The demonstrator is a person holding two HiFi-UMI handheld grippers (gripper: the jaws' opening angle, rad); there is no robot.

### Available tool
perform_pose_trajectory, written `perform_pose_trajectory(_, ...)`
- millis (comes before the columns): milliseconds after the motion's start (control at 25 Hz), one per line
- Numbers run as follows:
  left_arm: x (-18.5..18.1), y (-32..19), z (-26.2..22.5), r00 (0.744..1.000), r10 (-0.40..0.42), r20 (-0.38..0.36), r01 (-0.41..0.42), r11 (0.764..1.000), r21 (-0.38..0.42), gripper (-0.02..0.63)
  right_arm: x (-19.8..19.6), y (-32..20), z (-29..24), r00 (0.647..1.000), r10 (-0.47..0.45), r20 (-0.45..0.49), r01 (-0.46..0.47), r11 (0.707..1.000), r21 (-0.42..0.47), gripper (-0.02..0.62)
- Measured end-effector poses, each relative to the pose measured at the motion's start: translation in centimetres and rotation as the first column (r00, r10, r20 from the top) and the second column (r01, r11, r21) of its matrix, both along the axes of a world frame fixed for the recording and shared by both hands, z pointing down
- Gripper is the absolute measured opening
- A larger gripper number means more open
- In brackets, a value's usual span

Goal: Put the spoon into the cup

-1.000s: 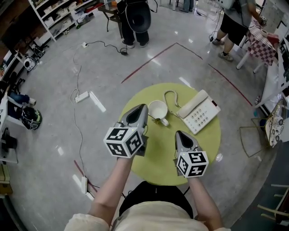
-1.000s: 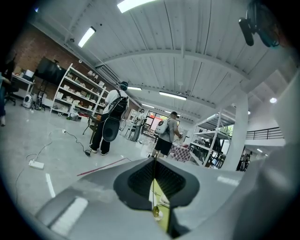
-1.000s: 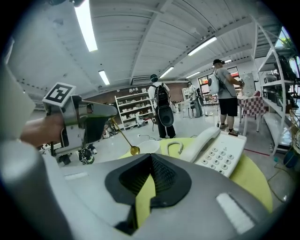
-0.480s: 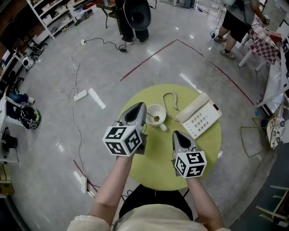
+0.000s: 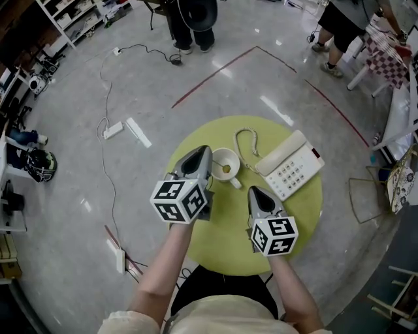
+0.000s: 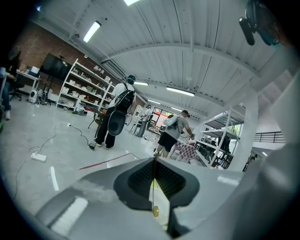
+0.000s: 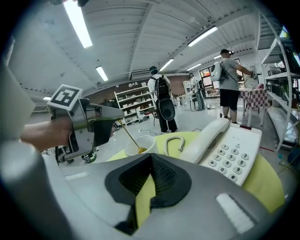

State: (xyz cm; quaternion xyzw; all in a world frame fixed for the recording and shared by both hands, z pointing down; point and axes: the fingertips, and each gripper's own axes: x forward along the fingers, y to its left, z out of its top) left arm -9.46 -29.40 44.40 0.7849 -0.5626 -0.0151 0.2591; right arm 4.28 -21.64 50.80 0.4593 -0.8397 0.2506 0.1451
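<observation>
- Counting what sits on your round table (image 5: 228,225): one cup (image 5: 219,156), one spoon (image 5: 226,169) and one telephone (image 5: 292,167).
- You hold two grippers. Your left gripper (image 5: 206,151) is clamped on the spoon's handle, and the spoon slants down with its bowl inside the cup's mouth.
- Your right gripper (image 5: 253,191) has its jaws together with nothing between them. It is near the cup but apart from it.
- From above, your left gripper hides most of the spoon's handle.
- Two people (image 5: 196,19) stand on the floor beyond, cut off by the top edge.
</observation>
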Motion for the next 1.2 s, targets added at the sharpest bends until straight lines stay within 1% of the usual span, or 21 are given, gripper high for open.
perform_pose_trajectory(840, 0.6, -1.0, 4.6, 0.999, -0.001, -0.045, -0.003, 0.997, -0.081, 0.003, 0.1, -0.6, 2.4, 1.000, 0.028, -0.013, -0.029, 0.998, -0.064, 0.002)
perform_pose_trajectory(1200, 0.9, -1.0, 5.5, 0.998, 0.008, -0.055, -0.013, 0.996, -0.091, 0.003, -0.3, -0.8, 2.6, 1.000, 0.028, -0.013, -0.028, 0.997, -0.070, 0.002)
